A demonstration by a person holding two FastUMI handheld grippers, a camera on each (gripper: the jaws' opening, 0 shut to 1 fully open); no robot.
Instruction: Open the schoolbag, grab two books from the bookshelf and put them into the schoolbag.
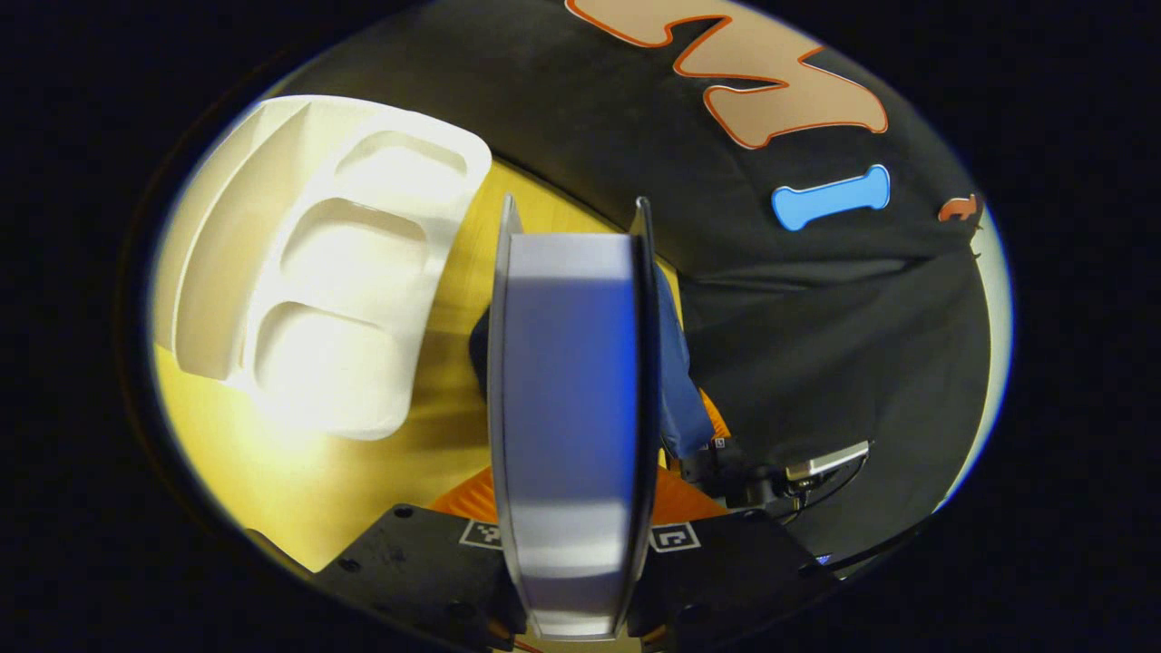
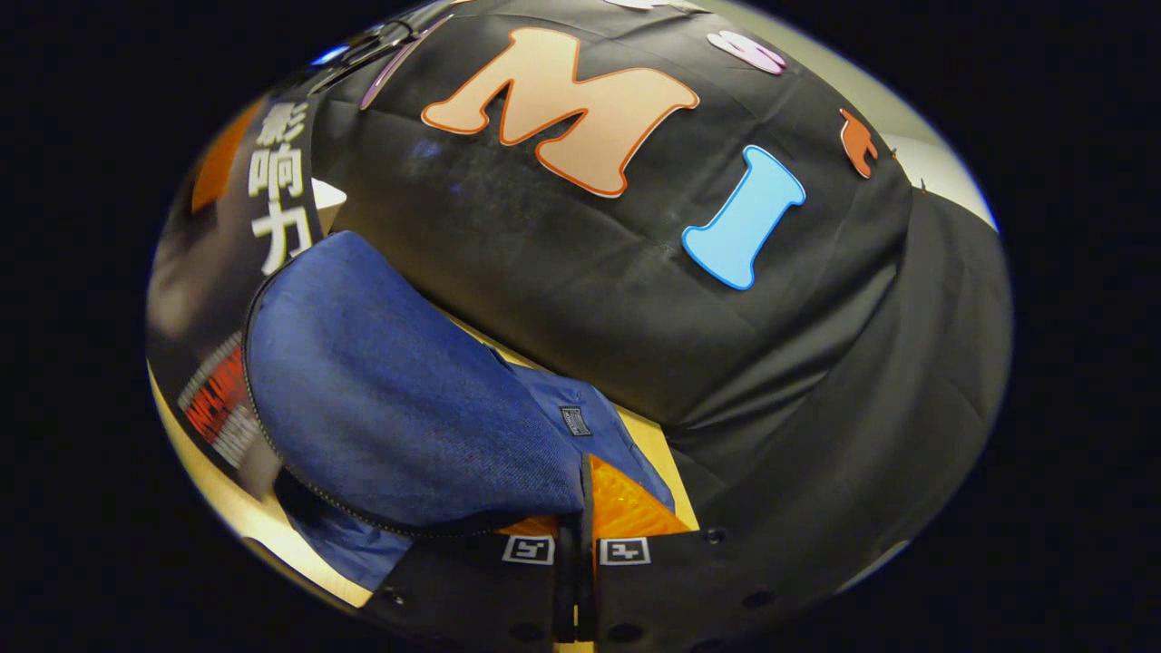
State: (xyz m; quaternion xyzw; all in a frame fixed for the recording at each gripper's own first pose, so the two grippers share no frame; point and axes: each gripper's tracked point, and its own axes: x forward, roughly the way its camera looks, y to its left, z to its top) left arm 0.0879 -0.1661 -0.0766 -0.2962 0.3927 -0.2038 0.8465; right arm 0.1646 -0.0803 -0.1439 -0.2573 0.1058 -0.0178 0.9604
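I've got the left gripper (image 1: 570, 544) clamped on a book (image 1: 567, 399), while the right gripper (image 2: 573, 553) pinches the schoolbag (image 2: 399, 399) flap — holding its mouth open.

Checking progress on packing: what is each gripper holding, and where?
Left gripper clamps a book across its covers, page edge facing the camera. Right gripper pinches the schoolbag's blue flap at its edge.
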